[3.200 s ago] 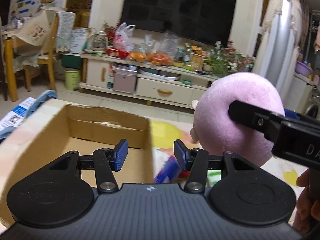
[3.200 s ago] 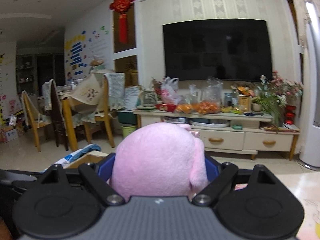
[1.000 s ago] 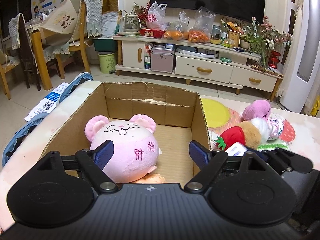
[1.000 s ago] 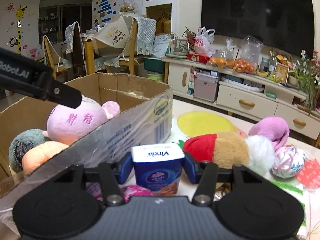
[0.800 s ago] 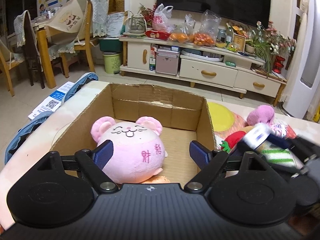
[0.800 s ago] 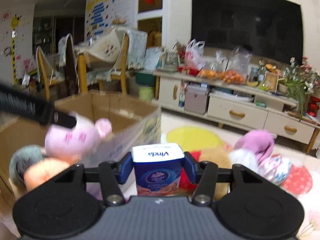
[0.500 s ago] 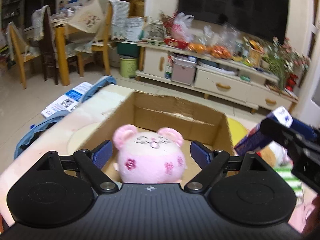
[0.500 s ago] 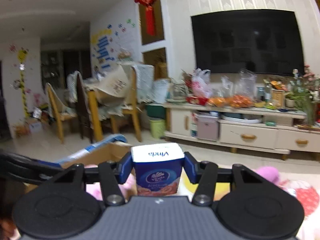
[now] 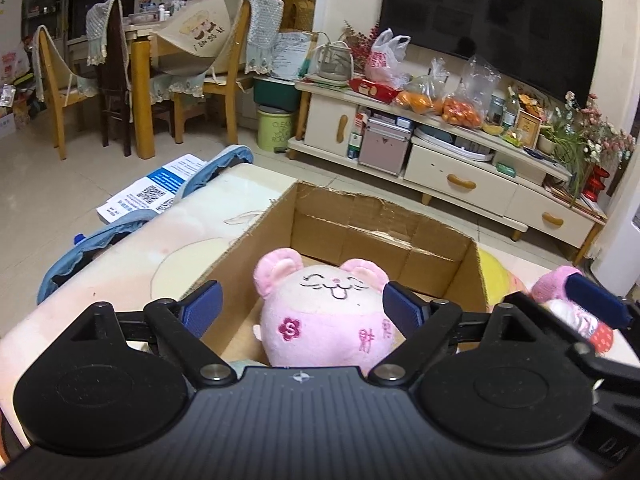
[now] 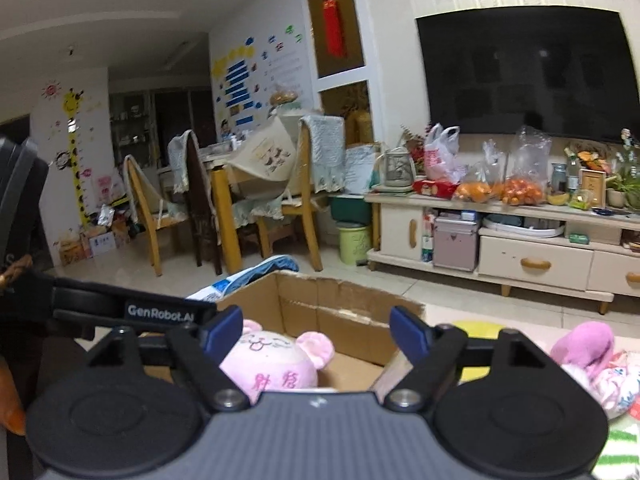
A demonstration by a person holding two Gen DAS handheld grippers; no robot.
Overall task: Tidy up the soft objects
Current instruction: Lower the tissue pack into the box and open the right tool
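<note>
Left wrist view showed the left gripper (image 9: 302, 311) spread wide and empty above the cardboard box (image 9: 384, 236), with the pink mouse plush (image 9: 324, 312) lying inside at 6 o'clock. The right gripper (image 10: 316, 334) was likewise released, grasping nothing; more soft toys (image 10: 588, 354) lay outside the box at 3 o'clock.

Both wrist cams look fwd over cardboard box (image 9: 384, 236), sharing pink plush (image 10: 272, 364) & TV (image 10: 528, 76).

Dim warm indoor light, strong fisheye bending at edges, right view softly blurred
</note>
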